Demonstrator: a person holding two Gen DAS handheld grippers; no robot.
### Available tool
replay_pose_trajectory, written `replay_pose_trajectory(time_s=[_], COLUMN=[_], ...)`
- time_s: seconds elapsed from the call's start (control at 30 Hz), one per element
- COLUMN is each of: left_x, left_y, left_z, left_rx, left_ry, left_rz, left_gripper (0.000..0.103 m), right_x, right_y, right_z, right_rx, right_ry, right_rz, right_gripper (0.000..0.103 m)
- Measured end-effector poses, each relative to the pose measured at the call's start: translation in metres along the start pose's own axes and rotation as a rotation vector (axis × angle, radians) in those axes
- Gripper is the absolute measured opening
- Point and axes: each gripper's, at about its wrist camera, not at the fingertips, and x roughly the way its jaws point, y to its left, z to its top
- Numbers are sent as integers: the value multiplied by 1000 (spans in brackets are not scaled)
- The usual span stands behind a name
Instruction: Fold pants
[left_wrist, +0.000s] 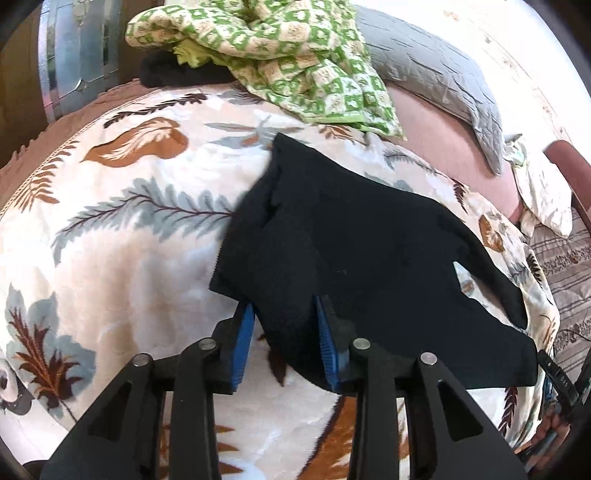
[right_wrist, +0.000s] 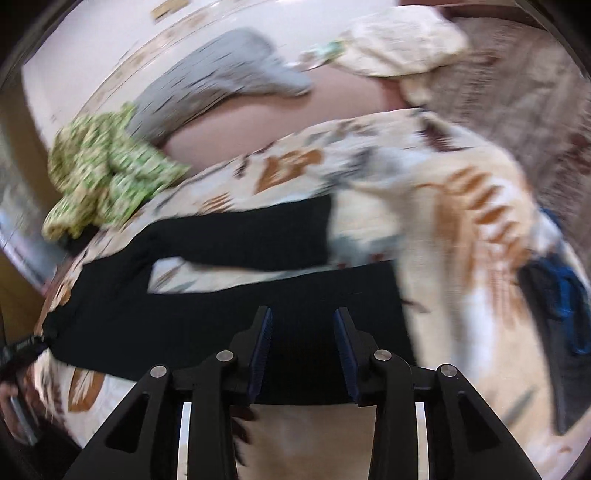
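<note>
Black pants (left_wrist: 362, 251) lie on a leaf-patterned blanket (left_wrist: 129, 221) on a bed. In the left wrist view my left gripper (left_wrist: 284, 325) is open, its blue-padded fingers (left_wrist: 243, 339) astride the near edge of the waist end; the fabric drapes over the right finger. In the blurred right wrist view the pants (right_wrist: 236, 317) lie spread with two legs reaching right, the far leg (right_wrist: 243, 240) apart from the near one. My right gripper (right_wrist: 303, 332) is open over the near leg's lower end, fingers (right_wrist: 260, 347) wide apart.
A green checked cloth (left_wrist: 288, 55) and a grey quilted pillow (left_wrist: 436, 74) lie at the far side of the bed. A pink sheet (left_wrist: 443, 140) shows beyond the blanket. A dark garment with blue (right_wrist: 561, 306) lies at the right. A patterned rug (left_wrist: 569, 266) is beside the bed.
</note>
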Motion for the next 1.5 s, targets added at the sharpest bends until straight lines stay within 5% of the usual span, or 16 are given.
replay_pose_trajectory(time_s=[0.27,0.4,0.57,0.77,0.9,1.13,1.33,1.4,1.43,1.5], left_x=[-17,-20,-5,29,57,107,156,167,170,173], left_y=[12,7,-15,-41,-50,-70,-84,-86,-85,-82], left_z=[6,9,23,66,100,139,139,134,132,133], left_rx=[-36,-42,-12,118,208,417,635,684,691,674], left_ry=[-90,-121,-74,8,42,95,170,181,171,157], left_rz=[39,-20,-80,-67,-86,-39,84,103,94,71], left_gripper=[33,68,79,84,84,84,84,84,84,73], right_x=[46,47,43,68,105,150,189,200,206,205], right_y=[42,47,56,76,80,77,88,88,87,91], right_z=[-12,-13,16,74,105,130,136,136,134,129], right_rx=[-92,-117,-107,-252,-340,-464,-593,-600,-583,-611], right_ry=[132,138,83,34,89,149,245,284,329,322], right_rz=[34,12,66,57,64,93,93,81,123,133], right_gripper=[48,51,60,74,77,80,80,71,42,27])
